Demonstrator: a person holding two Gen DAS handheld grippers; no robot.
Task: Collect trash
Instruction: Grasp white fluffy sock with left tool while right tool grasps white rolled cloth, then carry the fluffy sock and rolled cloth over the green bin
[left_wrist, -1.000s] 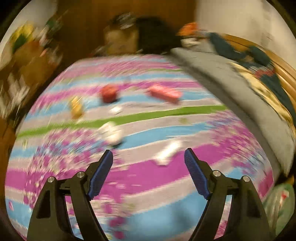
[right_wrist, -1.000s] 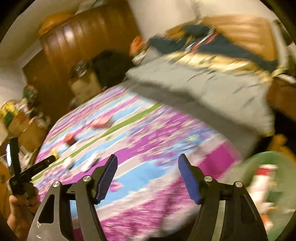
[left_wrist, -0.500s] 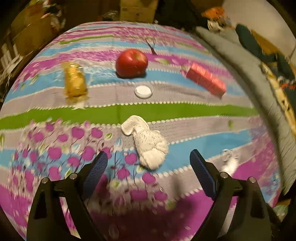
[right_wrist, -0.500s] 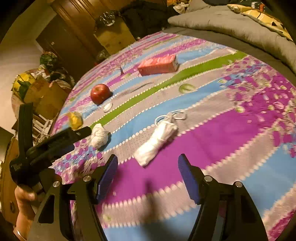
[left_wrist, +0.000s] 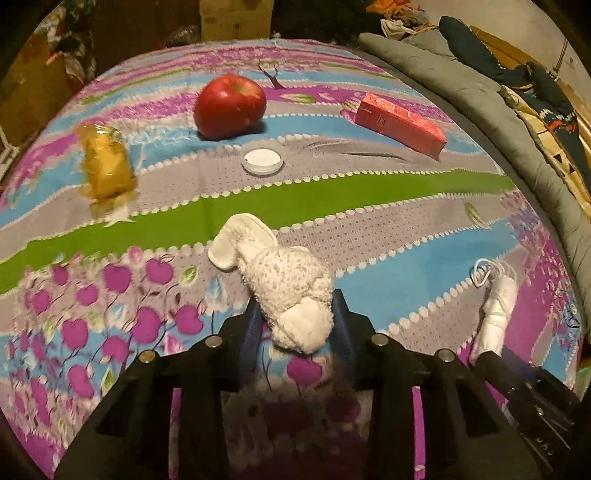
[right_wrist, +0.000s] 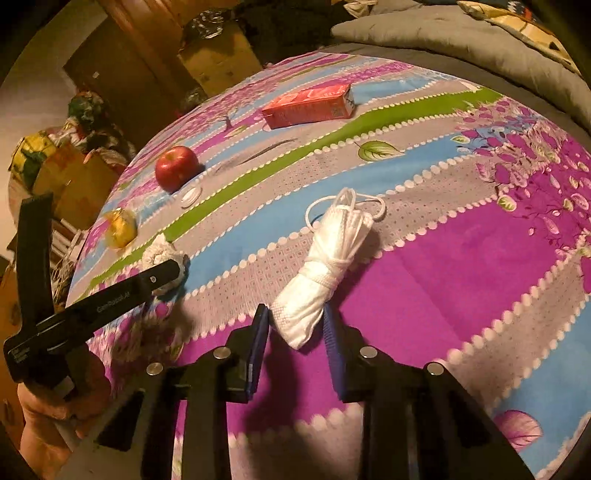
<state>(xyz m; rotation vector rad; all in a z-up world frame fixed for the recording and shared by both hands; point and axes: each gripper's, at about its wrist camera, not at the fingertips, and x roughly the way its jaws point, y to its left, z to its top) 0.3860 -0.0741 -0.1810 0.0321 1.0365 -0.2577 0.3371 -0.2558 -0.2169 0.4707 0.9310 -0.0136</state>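
Note:
My left gripper (left_wrist: 297, 321) is shut on the near end of a crumpled white fuzzy wad (left_wrist: 280, 284) that lies on the patterned bedspread (left_wrist: 332, 199). My right gripper (right_wrist: 297, 321) has its blue pads closed against the near end of a rolled white face mask (right_wrist: 325, 266) with ear loops. That mask also shows at the right of the left wrist view (left_wrist: 496, 310). The wad and left gripper show at the left of the right wrist view (right_wrist: 162, 258).
A red apple (left_wrist: 229, 107), white bottle cap (left_wrist: 263, 158), red carton (left_wrist: 400, 123) and yellow crumpled wrapper (left_wrist: 105, 166) lie farther back on the bedspread. A grey blanket (left_wrist: 480, 96) runs along the right. Cardboard boxes (right_wrist: 218, 51) stand beyond the bed.
Both grippers moved down and forward to the bedspread and closed, the left on the fuzzy wad, the right on the rolled mask.

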